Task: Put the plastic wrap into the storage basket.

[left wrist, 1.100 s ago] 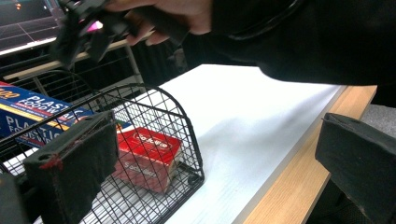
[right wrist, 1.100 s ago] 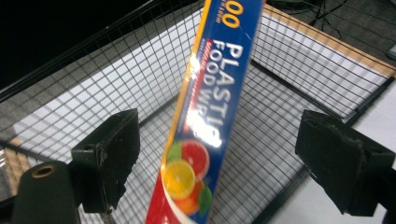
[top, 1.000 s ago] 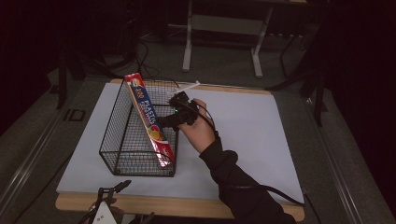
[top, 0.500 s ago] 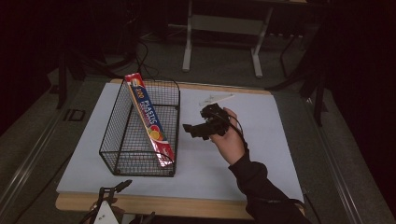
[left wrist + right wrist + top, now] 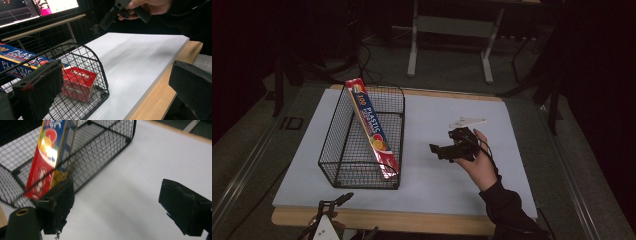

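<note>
- Right gripper [image 5: 443,150], black and two-jawed, held in a hand [image 5: 479,162] above the white sheet-covered table [image 5: 432,180], right of the basket and apart from it.
- Jaws spread wide in the right gripper view; nothing between the pads [image 5: 58,205], only bare white surface beneath.
- Left gripper [image 5: 332,206] low at the table's near wooden edge [image 5: 412,222], by the basket's near end.
- Its jaws likewise parted wide in the left gripper view, gripping nothing; one pad [image 5: 37,87] in front of the wire mesh, whether touching it cannot be told.
- Long red-and-blue cardboard box of plastic food wrap [image 5: 373,131] inside the black wire basket [image 5: 341,145], leaning along the right wall, red end down at the near corner, far end raised over the rim.
- Released, touched by neither tool.
</note>
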Available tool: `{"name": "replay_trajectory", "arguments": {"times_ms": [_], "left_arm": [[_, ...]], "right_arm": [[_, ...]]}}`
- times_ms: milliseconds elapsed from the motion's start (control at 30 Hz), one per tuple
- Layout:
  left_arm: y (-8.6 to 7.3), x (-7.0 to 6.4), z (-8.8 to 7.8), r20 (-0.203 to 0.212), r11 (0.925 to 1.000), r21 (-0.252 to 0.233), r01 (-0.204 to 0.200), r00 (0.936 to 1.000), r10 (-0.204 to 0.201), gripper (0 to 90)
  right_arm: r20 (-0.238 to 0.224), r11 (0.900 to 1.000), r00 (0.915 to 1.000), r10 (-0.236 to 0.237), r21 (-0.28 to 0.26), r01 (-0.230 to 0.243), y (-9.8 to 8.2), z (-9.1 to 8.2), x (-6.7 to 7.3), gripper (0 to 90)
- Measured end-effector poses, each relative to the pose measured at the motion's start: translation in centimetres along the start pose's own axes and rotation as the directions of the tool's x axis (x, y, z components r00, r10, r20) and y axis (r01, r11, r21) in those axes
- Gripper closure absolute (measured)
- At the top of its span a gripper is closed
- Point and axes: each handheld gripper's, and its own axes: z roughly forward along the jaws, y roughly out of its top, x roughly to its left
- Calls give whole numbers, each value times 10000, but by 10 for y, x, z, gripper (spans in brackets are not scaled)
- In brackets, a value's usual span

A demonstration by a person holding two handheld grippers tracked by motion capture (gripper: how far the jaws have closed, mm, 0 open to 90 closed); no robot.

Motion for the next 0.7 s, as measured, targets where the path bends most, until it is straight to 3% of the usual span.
{"name": "replay_trajectory", "arguments": {"times_ms": [67, 300, 400, 567, 633, 700], "left_arm": [[0, 0, 0, -6, 10000, 6, -3, 10000, 3, 1], [0, -1, 1, -1, 10000, 53, -11, 10000, 11, 1], [0, -1, 1, -5, 10000, 46, -28, 10000, 28, 1], [0, -1, 1, 12, 9999, 87, -50, 10000, 50, 1], [0, -1, 1, 3, 10000, 81, -56, 10000, 56, 1], [0, -1, 2, 13, 9999, 95, -49, 10000, 49, 1]], "right_arm": [[8, 9997, 10000, 16, -259, -16, -8, -1, -3, 122], [682, 9959, 9956, 640, 600, -682, -39, 0, -20, 133], [951, 9927, 9907, 972, 619, -1034, -52, -3, -29, 135], [983, 9874, 9852, 1406, 584, -1468, -73, -9, -38, 135], [1196, 9873, 9839, 1328, 710, -1419, -80, -11, -39, 137], [1113, 9888, 9855, 1282, 626, -1357, -86, -15, -39, 136]]}}
